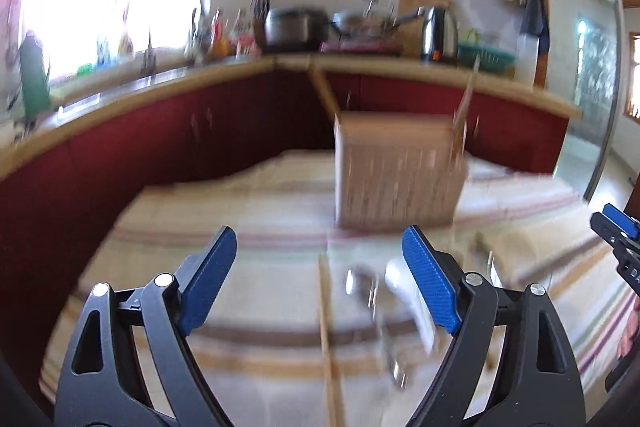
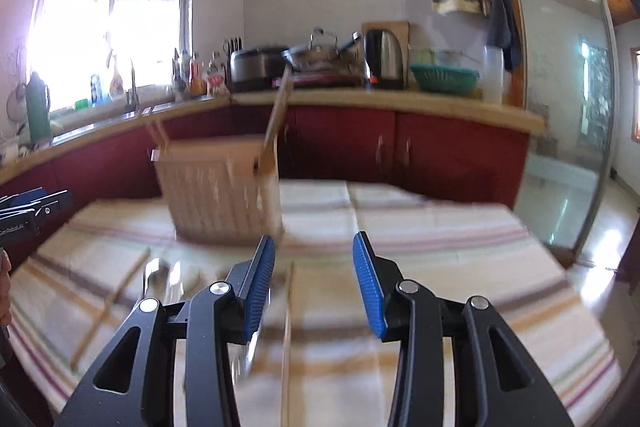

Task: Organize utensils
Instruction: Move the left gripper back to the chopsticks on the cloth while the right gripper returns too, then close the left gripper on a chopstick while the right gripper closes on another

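Our left claw [image 1: 320,275] stands wide apart and holds nothing; under its gap lie a long wooden chopstick [image 1: 328,339] and some blurred shiny metal utensils [image 1: 372,291] on the striped cloth [image 1: 248,211] that covers the worktop. Our right claw [image 2: 314,267] is about half apart, also empty, and a second wooden stick [image 2: 287,327] lies on the cloth between its blue pads [image 2: 370,291], not touched by them. A little further, near the middle of the cloth, stands the slatted holder [image 2: 216,195], with a wooden utensil [image 2: 276,115] already leaning out of its top.

We judge that most of the utensils are not yet sorted. The pictures are blurred, so we cannot tell each metal piece exactly. The risk we see is this: the sticks are thin and lie flat, so a claw may close on the cloth together with the stick and pull it, which could tip the holder. Also the two claws are near each other and may collide.
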Tool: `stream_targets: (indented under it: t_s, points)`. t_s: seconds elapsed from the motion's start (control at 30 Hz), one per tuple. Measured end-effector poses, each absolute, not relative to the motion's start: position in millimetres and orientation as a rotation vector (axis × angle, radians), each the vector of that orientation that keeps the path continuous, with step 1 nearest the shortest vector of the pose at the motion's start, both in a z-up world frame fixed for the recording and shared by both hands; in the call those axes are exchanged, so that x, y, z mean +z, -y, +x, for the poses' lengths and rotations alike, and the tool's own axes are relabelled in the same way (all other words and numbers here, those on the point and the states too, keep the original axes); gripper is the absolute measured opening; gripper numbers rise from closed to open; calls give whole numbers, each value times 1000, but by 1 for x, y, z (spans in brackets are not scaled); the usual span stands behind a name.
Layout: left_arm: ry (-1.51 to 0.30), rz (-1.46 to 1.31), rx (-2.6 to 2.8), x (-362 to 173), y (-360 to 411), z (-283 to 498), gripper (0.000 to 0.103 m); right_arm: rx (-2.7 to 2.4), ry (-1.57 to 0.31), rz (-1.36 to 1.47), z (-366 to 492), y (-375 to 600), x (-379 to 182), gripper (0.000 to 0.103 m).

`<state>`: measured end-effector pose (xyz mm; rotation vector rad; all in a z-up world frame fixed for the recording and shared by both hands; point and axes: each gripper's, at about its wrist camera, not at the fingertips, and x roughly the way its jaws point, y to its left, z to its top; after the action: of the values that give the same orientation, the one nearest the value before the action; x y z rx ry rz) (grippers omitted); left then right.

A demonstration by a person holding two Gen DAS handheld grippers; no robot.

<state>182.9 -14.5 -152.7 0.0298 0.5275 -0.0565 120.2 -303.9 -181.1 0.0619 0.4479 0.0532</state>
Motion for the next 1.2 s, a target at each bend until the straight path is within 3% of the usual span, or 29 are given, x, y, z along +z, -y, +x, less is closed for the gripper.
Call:
stream_targets:
  t_s: [0.27, 0.6, 0.73, 0.93, 1.2]
  points:
    - [-703, 15, 52, -231, -3, 132, 87, 112, -560, 55, 84, 291, -234, 32]
    - [-739, 9, 48, -259, -6, 104, 84, 116, -631, 58, 76, 291, -266, 19]
    - [-762, -12, 35, -266, -5, 102, 76, 130, -627, 51, 71, 288, -267, 8]
    - [-751, 1, 10, -266, 1, 99, 59, 137, -629, 83, 69, 291, -268, 7]
    - [-742, 0, -50, -265, 8, 99, 17, 143, -625, 88, 67, 292, -267, 7]
